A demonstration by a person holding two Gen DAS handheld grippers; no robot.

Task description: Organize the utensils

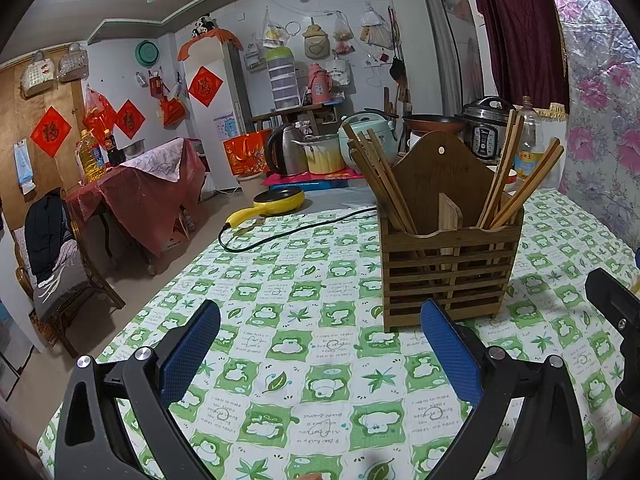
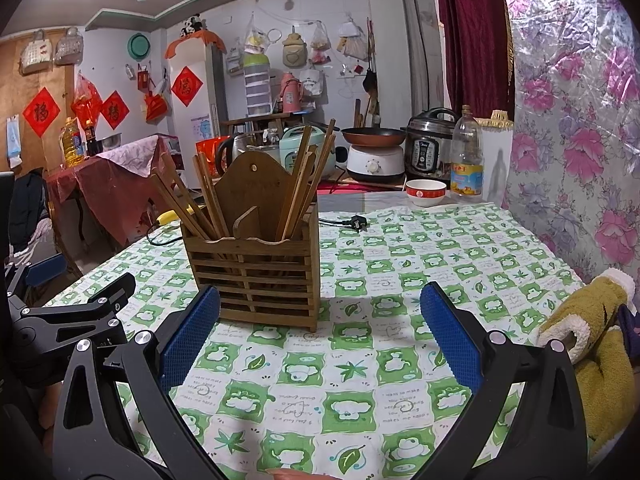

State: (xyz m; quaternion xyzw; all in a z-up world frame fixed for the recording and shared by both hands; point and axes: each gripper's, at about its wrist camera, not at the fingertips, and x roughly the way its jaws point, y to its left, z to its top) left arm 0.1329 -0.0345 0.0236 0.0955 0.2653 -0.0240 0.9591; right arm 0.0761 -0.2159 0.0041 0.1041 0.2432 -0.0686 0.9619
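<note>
I see the wooden holder (image 1: 450, 276) upright on the green-checked tablecloth (image 1: 304, 360), chopsticks (image 1: 380, 176) leaning in both its compartments, my left gripper (image 1: 320, 354) and right gripper (image 2: 320, 340) just short of it, both jaws wide and empty.

Place: was a home kitchen.
Appliances: rice cooker (image 2: 305, 142), pressure cooker (image 2: 430, 146) and kettle (image 1: 285, 149) stood behind.
Table: carried a green tablecloth (image 2: 420, 248).
Walls: held hanging bags (image 1: 340, 32).
</note>
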